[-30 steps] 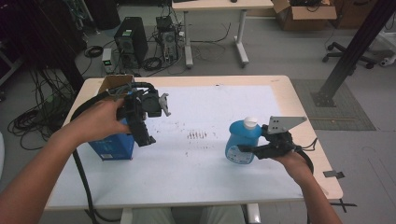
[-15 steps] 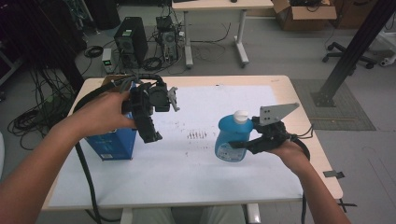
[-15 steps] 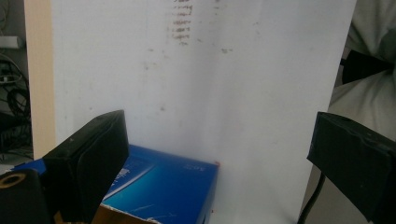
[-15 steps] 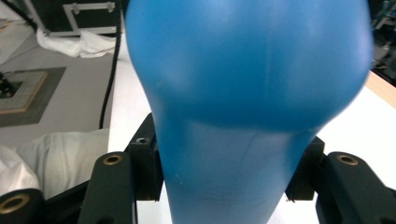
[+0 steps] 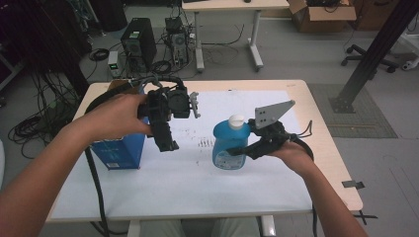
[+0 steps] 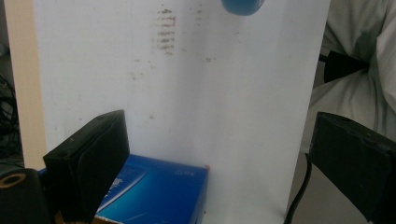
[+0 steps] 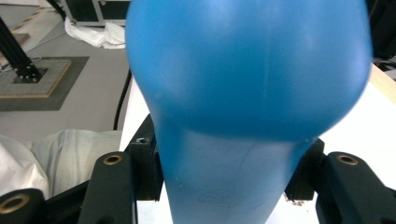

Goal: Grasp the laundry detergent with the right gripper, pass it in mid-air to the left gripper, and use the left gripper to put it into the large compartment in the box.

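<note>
Bottle [image 5: 230, 147] smooth blue plastic; box [image 5: 117, 152] glossy card.

Open white sheet [image 5: 197, 173] between blue box [image 5: 118, 150] and blue bottle [image 5: 230, 145].

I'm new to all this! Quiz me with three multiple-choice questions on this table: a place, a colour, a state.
1. Where is the blue box?
A. table's left side
B. table's right side
C. floor

2. What colour is the bottle cap?
A. red
B. white
C. black

3. How is the left claw?
A. shut on the box
B. shut on the bottle
C. open

Answers: 1 A, the high view shows it there. 2 B, a white top. 3 C, its jaws stand wide apart; the right claw clamps the bottle.
</note>
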